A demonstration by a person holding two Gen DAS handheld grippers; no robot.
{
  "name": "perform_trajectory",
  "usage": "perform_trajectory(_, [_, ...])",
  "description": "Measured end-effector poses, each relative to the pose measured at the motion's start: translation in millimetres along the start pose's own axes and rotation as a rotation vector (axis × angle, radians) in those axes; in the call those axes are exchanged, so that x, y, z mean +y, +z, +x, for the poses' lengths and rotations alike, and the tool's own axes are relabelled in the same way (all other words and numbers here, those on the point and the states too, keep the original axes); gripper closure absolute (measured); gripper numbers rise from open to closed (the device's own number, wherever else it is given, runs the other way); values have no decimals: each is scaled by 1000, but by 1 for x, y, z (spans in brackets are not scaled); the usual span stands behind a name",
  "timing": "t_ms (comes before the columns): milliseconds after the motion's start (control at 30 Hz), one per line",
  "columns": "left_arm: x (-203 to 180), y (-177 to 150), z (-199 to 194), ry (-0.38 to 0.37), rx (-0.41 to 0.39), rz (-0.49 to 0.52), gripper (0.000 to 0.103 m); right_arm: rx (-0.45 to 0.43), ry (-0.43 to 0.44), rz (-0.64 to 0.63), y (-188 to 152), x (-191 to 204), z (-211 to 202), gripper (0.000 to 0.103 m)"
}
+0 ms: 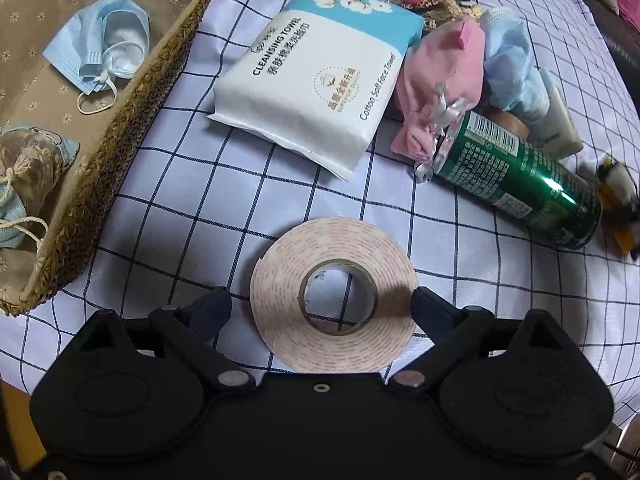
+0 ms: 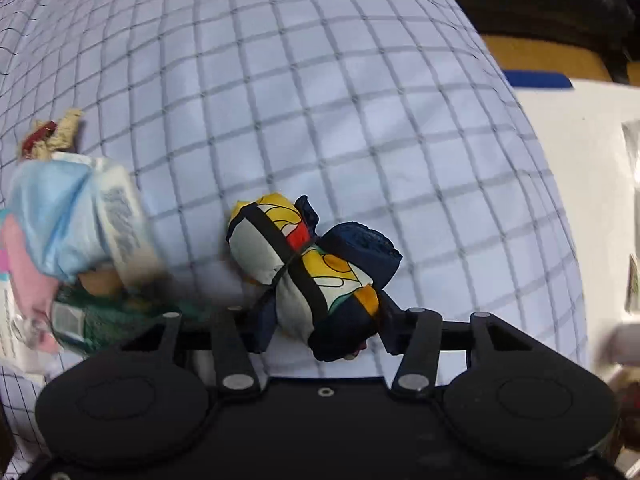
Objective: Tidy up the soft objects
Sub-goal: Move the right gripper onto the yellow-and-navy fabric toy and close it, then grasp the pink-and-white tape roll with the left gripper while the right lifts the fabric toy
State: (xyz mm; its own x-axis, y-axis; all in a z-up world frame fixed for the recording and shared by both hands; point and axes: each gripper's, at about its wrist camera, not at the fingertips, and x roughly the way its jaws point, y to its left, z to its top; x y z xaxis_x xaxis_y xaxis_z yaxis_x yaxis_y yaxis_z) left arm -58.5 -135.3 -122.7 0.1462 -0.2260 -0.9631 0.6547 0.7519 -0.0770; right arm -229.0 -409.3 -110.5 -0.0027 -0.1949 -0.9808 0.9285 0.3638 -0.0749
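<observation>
We saw a crumpled blue face mask [image 1: 102, 46] lying inside the lined wicker basket [image 1: 132, 92], with a drawstring sachet [image 1: 24, 172] nearer the basket's front end. Beside the basket, on the checked cloth, a white-and-blue pack of cotton face towels [image 1: 316, 80] lay flat. Against its right edge sat a bunched pink cloth [image 1: 440, 80], touching a light blue fabric piece [image 1: 512, 64] behind it. A colourful rolled fabric bundle [image 2: 316, 276], strapped in black, lay apart.
</observation>
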Motion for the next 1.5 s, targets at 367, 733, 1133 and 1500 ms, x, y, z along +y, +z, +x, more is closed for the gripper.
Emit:
perform_trajectory(367, [-4,-2,7,-9,18,8,9,118,83,-101,-57,-16,-1,53])
perform_trajectory(733, [-22,-3,31,21,63,39,4,89,-11,-215,-79,11,10,46])
perform_trajectory(1133, [-25,-3,34,38,54,28,2,73,3,-241,-75,20,21,28])
perform_trajectory(1500, [-18,4,33,13,67,25,6,36,-6,-299,-84,29,15,36])
